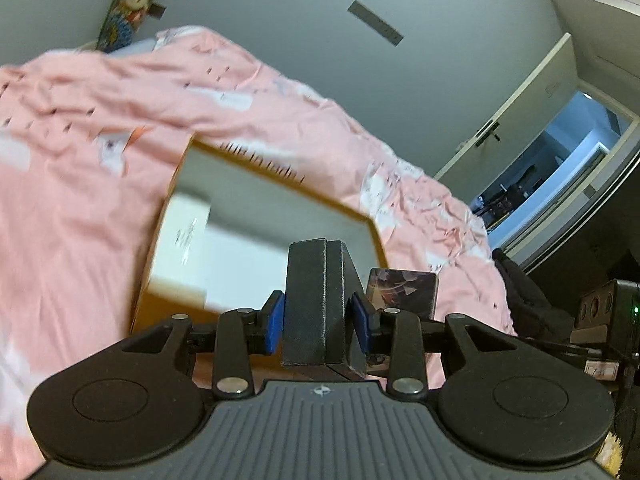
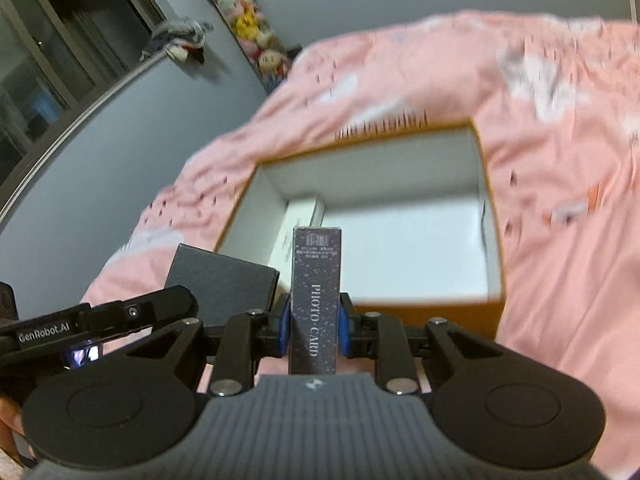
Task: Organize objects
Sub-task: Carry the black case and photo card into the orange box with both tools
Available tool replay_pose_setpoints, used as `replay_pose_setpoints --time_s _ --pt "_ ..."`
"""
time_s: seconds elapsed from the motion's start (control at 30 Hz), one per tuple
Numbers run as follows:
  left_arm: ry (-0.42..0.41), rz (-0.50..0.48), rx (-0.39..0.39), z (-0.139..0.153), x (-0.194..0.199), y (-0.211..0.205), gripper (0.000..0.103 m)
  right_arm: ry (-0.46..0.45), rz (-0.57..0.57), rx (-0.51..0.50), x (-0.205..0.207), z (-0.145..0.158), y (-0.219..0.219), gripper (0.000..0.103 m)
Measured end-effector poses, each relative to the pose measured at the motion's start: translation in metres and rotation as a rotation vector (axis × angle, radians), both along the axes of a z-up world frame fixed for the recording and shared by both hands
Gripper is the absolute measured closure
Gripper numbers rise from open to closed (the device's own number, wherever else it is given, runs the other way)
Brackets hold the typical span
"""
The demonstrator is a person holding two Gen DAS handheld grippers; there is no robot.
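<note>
Left wrist view: left tool (image 1: 318, 322) clenched on a black box (image 1: 316, 304), blue pads (image 1: 275, 322) pressing both sides, box upright. Right wrist view: right tool (image 2: 314, 326) grips a dark "PHOTO CARD" box (image 2: 316, 300) the same way, w/ the black box (image 2: 224, 284) just left of it. Beyond both, an open cardboard box (image 2: 490, 240) w/ white interior sits on the bed's pink sheet (image 2: 560, 220); a white packet (image 2: 296, 224) lies inside along its left wall. Plush toys (image 2: 248, 20) hang on the far wall.

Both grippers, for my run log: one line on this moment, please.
left gripper: shut on black box | right gripper: shut on photo card box | open carton: ahead
</note>
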State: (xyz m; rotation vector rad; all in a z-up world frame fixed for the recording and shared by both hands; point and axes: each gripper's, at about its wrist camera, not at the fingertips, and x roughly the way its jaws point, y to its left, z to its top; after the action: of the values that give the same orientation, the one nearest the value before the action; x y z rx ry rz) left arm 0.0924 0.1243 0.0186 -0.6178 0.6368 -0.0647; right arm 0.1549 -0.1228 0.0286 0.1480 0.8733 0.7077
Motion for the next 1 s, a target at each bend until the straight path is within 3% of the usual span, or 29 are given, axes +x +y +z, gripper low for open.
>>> replay_pose_setpoints --time_s 0.17,0.4,0.63,1.0 --pt "-0.007 0.005 0.079 0.009 0.037 -0.004 0.062 -0.035 -0.039 -0.023 0.032 -0.001 0.014 0.078" --pt "0.096 0.003 0.137 -0.026 0.100 -0.002 0.063 -0.007 -0.077 -0.138 0.079 -0.032 0.038 0.078" --pt "0.231 -0.006 0.131 -0.065 0.147 0.010 0.063 0.069 -0.071 -0.203 0.118 -0.064 0.058 0.079" --pt "0.342 -0.049 0.145 -0.098 0.196 0.015 0.062 0.164 -0.089 -0.244 0.158 -0.092 0.081 0.079"
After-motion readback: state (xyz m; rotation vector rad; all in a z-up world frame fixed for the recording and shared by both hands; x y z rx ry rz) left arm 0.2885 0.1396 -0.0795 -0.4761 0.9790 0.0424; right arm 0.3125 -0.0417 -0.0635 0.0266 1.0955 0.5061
